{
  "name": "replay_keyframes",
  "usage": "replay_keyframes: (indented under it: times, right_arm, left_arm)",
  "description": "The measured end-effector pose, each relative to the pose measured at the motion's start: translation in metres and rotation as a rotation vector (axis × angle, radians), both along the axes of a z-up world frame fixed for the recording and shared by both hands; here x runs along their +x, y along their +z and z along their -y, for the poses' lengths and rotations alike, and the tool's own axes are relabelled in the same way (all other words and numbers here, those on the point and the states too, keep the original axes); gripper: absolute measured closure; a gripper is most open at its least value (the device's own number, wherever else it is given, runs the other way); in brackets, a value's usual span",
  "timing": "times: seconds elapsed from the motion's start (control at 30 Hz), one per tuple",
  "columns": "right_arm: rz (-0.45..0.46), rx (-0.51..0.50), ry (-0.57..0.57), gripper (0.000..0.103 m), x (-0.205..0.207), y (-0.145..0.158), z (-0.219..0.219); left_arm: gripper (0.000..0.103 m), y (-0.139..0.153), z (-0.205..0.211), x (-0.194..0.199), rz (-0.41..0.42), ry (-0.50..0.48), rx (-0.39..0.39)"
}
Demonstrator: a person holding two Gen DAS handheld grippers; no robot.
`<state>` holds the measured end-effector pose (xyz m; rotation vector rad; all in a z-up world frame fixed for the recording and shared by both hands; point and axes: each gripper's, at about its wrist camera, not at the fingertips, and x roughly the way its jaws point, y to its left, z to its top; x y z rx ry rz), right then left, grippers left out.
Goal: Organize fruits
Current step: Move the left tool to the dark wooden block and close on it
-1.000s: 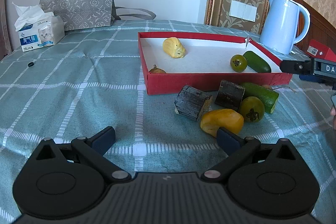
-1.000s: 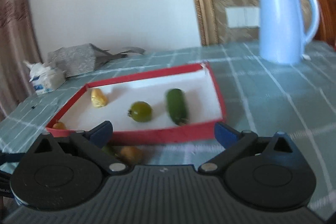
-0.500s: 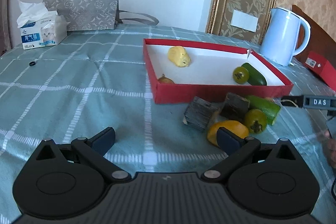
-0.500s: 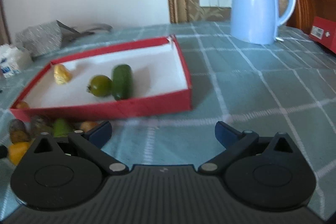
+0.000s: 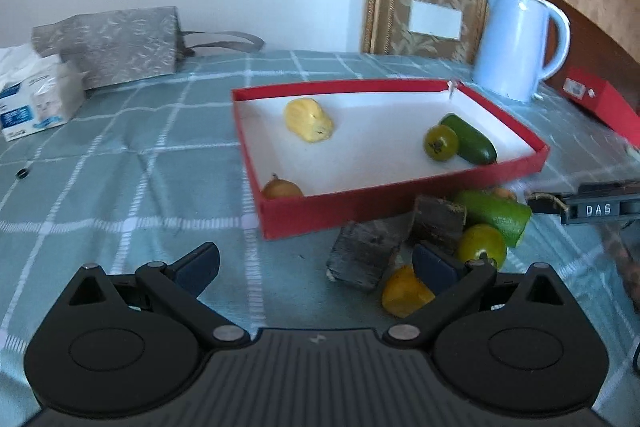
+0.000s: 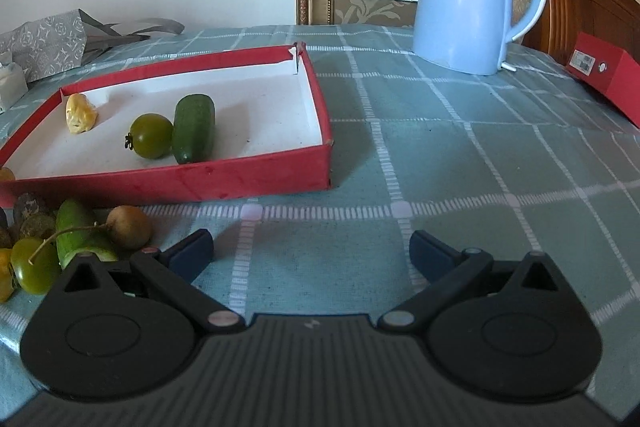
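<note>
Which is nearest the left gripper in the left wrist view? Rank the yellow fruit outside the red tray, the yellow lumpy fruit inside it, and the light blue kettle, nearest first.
1. Yellow fruit outside the red tray: on the checked cloth, just beyond the left gripper, at its right jaw.
2. Yellow lumpy fruit: inside the red tray, toward its far left.
3. Light blue kettle: behind the tray, far right.

Left gripper point(image 5: 316, 263): jaws spread wide, nothing between them, held low and level. Right gripper point(image 6: 311, 249): jaws likewise spread wide and empty, hovering low, its side visible at the left view's edge.
</note>
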<state>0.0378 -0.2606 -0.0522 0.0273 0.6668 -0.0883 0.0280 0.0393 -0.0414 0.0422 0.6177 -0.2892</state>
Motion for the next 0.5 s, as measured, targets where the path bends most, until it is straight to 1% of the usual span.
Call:
replay_keyframes:
  times: [0.07,0.2,0.3,0.37,0.47,0.5]
  right_arm:
    - [0.000,0.000,0.000,0.000,0.000,0.000,0.000]
    - [0.000,0.000,0.000,0.000,0.000,0.000,0.000]
    - [0.000,0.000,0.001,0.000,0.000,0.000,0.000]
    - [0.000,0.000,0.001,0.000,0.000,0.000,0.000]
    - [-0.001,-0.001,0.000,0.000,0.000,0.000,0.000]
    - [-0.001,-0.001,0.000,0.000,0.000,0.000,0.000]
  left_arm:
    - [0.000,0.000,0.000,0.002,-0.005,-0.017,0.004]
    - [0.000,-0.002,-0.010,0.015,-0.036,-0.097,-0.009]
    - [0.000,-0.002,-0.019,0.023,-0.048,-0.108,-0.001]
    - [0.000,-0.003,-0.020,0.025,-0.053,-0.141,0.024]
    - [0.002,-0.003,-0.012,0.021,-0.017,-0.143,0.074]
    - [0.005,-0.002,-0.008,0.018,0.001,-0.145,0.097]
